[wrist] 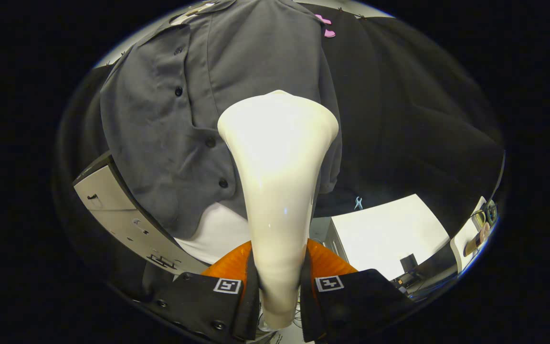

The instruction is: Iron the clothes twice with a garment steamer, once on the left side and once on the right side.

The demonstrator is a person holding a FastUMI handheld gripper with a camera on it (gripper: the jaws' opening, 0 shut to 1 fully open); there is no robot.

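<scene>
While your tool [279, 286] is clamped with both fingers on the garment steamer [277, 191], keep its wide head flat on the grey shirt [170, 124] hanging ahead, beside the button placket, and stroke evenly. You have open room toward the dark cloth; mind the white table [389, 229] below the hem.

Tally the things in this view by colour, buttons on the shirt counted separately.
Grey: 1 shirt, hanging
Cream white: 1 steamer, clamped between the gripper fingers, its head at the shirt
Dark: 4 shirt buttons
Pink: 1 clip, above the shirt
Light blue: 1 clip, on the black cloth
Total: 8
</scene>
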